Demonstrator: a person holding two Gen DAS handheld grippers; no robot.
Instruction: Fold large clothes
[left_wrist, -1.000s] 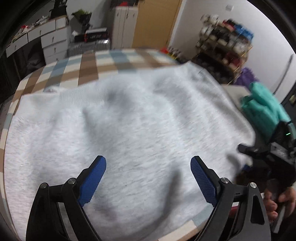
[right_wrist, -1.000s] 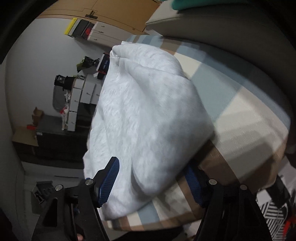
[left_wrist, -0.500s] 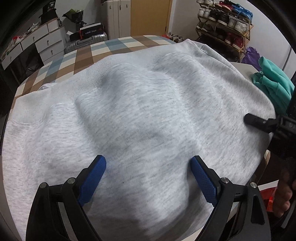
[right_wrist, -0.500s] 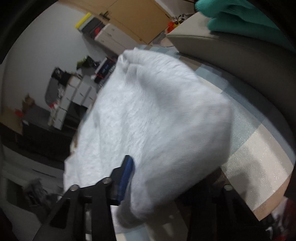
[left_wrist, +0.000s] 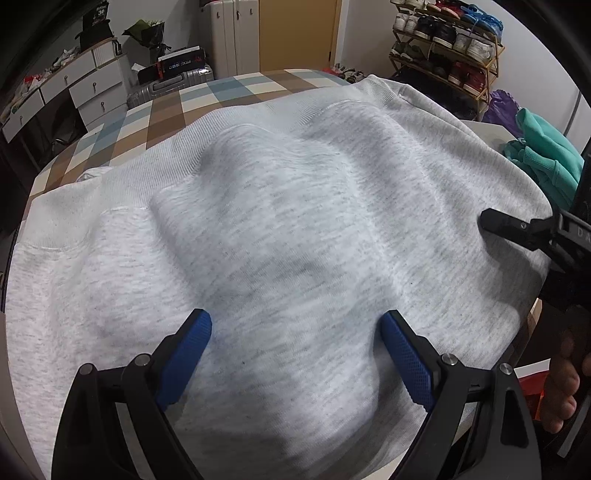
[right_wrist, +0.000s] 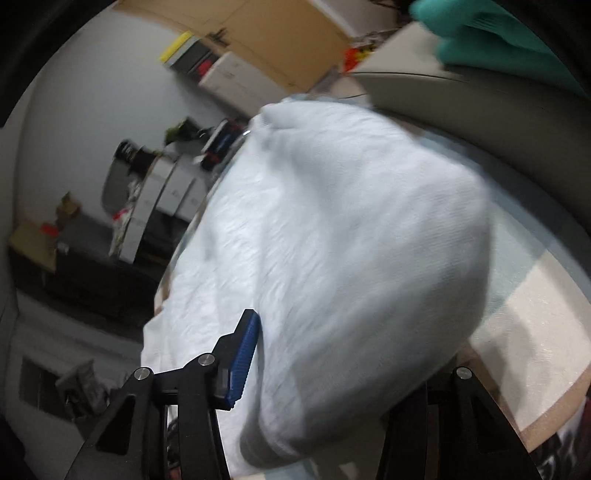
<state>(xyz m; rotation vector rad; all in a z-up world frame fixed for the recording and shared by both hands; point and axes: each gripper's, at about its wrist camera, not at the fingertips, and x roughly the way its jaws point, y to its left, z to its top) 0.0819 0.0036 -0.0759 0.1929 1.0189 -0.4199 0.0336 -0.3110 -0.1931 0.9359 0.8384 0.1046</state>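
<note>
Light grey heathered sweatshirt (left_wrist: 280, 236) spread over checked bed cover (left_wrist: 155, 118). Left gripper (left_wrist: 295, 354) over sweatshirt's near hem, fingers apart, empty. Right gripper (right_wrist: 332, 365) at sweatshirt's right edge (fold bulging between fingers), jaws just reopening; grip unclear, likely regrasping for fold.

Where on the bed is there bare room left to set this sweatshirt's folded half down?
The grey sweatshirt covers nearly the whole near side. Bare checked bedcover shows only along the far edge, between the sweatshirt's ribbed hem and the white drawers. To the right it is crowded: the teal garment lies on the side surface and the right gripper sits at the sweatshirt's edge.
</note>
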